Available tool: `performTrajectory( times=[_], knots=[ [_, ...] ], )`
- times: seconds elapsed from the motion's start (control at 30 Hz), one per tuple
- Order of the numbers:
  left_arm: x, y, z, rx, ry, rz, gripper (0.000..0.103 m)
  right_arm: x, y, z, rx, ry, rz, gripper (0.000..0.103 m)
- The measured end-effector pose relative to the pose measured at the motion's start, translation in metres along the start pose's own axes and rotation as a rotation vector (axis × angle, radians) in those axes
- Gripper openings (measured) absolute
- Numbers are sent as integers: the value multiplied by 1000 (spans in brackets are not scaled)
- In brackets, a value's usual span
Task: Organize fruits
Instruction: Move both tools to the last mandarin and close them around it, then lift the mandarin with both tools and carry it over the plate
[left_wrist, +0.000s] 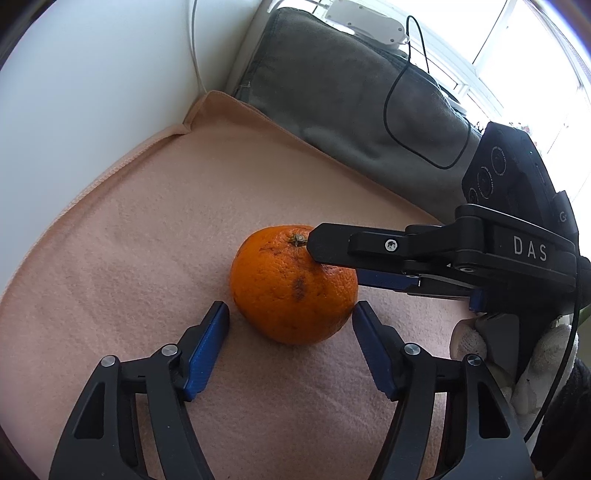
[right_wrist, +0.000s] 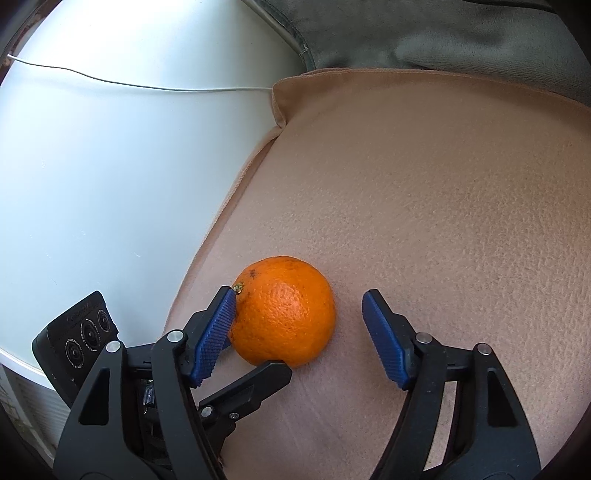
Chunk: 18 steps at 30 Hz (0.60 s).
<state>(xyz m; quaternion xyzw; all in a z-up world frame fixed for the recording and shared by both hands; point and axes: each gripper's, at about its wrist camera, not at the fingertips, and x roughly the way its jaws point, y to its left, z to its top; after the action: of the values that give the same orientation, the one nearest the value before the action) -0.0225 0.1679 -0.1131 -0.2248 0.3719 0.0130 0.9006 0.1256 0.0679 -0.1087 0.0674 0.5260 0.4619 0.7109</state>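
An orange (left_wrist: 293, 284) with a small stem lies on a pink cloth (left_wrist: 147, 229). My left gripper (left_wrist: 290, 314) is open, its blue pads just short of the orange on either side. My right gripper (left_wrist: 332, 258) comes in from the right, and its upper finger lies against the orange's top. In the right wrist view the orange (right_wrist: 284, 310) sits between the open right gripper's (right_wrist: 299, 306) pads. The left pad (right_wrist: 216, 332) touches it and the right pad (right_wrist: 384, 339) stands apart. A finger of the left gripper (right_wrist: 255, 384) shows below the orange.
A white wall or panel (right_wrist: 110, 166) borders the cloth on the left. A grey cushion (left_wrist: 351, 99) with a black cable (left_wrist: 406, 110) lies behind the cloth. A bright window (left_wrist: 535, 55) is at the far right.
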Motion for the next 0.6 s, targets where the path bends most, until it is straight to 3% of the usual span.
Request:
performTrajectory(
  times=[0.27, 0.6],
  knots=[
    [6, 2, 2, -6, 14, -16, 66, -1, 2, 0, -2, 13, 45, 59],
    [4, -7, 1, 15, 8, -5, 66, -12, 6, -8, -29, -13, 36, 57]
  ],
)
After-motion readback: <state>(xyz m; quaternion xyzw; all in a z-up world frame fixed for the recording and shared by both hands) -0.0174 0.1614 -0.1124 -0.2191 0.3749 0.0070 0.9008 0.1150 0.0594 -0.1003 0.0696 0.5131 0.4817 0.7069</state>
